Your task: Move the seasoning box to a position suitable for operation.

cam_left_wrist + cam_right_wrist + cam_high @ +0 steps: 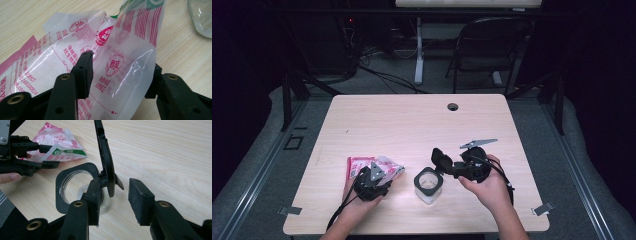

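Left gripper [120, 75] jaws straddle the pink pouch [75, 57], not clearly pinching; thin, crinkly, slippery film, best taken at an edge.

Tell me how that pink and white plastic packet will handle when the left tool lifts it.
The packet is thin, creased film, so it will probably flop and fold rather than hold shape. It looks nearly empty, so likely very light. Its glossy surface could slip between the left tool pads unless they pinch firmly.
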